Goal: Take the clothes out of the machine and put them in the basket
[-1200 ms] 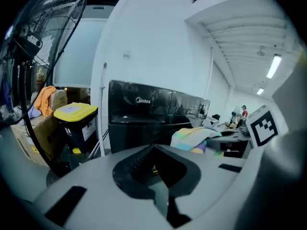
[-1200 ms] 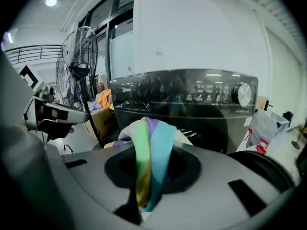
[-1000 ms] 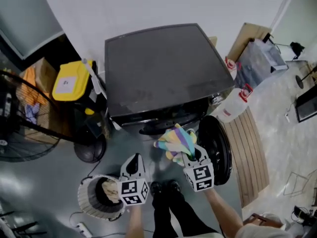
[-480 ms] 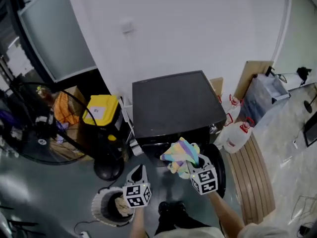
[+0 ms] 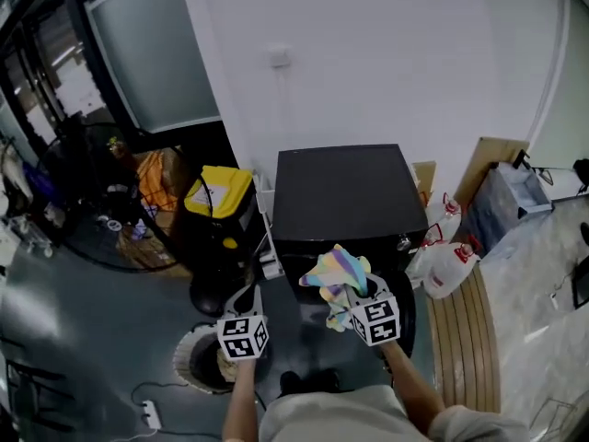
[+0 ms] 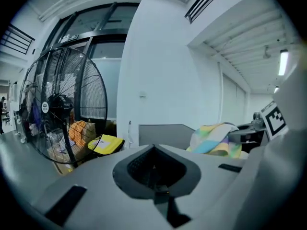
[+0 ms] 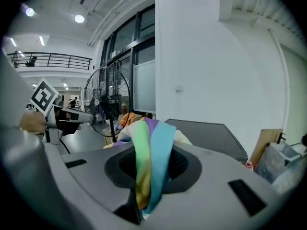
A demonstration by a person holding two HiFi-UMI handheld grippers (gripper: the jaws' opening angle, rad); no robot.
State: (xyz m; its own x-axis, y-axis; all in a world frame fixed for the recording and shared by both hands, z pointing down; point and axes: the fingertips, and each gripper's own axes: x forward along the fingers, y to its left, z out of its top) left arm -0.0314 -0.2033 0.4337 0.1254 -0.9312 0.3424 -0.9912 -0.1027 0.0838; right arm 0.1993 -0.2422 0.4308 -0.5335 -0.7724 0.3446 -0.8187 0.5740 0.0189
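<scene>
Narrowly, right gripper [image 7: 147, 188] jaws pinch pastel cloth [image 7: 152, 145] (left gripper [image 6: 155, 176] closed, empty).

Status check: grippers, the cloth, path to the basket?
Left gripper shut, empty. Right gripper shut on pastel striped cloth, out of the black washing machine. Round white ribbed basket on floor under left gripper; path looks clear.

The head view looks steeply down from high above the washing machine [image 5: 340, 191], the left gripper [image 5: 248, 297] and the right gripper [image 5: 357, 293]. Each gripper view sits close behind its own jaws, facing roughly level across the room. All three share the machine's dark top, the fan [image 6: 62, 109], the white wall [image 5: 386, 63] and the striped cloth [image 7: 151, 162].
</scene>
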